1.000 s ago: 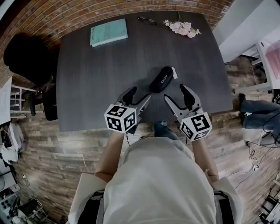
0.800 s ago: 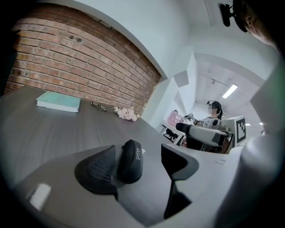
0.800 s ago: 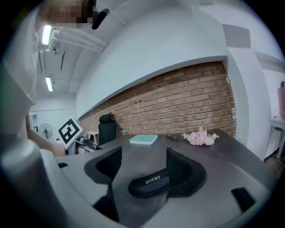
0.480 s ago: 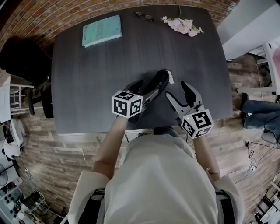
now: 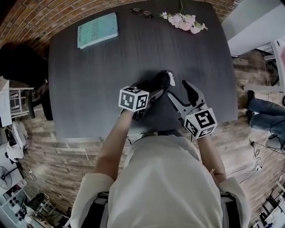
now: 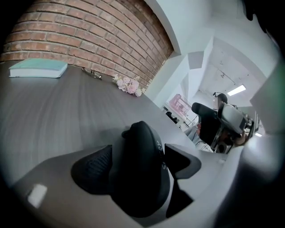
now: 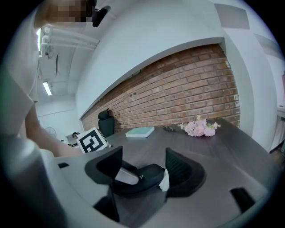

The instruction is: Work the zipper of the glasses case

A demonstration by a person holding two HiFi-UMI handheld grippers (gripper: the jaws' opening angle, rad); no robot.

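Observation:
The black glasses case point(image 5: 161, 81) lies on the dark table point(image 5: 89, 89), a white tag point(image 5: 172, 82) at its right end. My left gripper point(image 5: 153, 88) has come over the case's near end. Its jaws are opening, and the case point(image 6: 140, 173) stands between the pads, which do not visibly squeeze it. My right gripper point(image 5: 179, 90) is open just right of the case, nothing between its fingers. Past the right gripper's point(image 7: 143, 171) jaws the case point(image 7: 142, 178) lies crosswise, its tag point(image 7: 165, 180) near the right pad.
A teal book point(image 5: 98, 30) lies at the table's far left. A pair of glasses point(image 5: 141, 12) and pink flowers point(image 5: 182, 21) sit along the far edge. A black chair point(image 5: 22, 67) stands left of the table. The person's body is at the near edge.
My left gripper has moved forward and right from the near edge until the case sits between its jaws. The right gripper has shifted only slightly.

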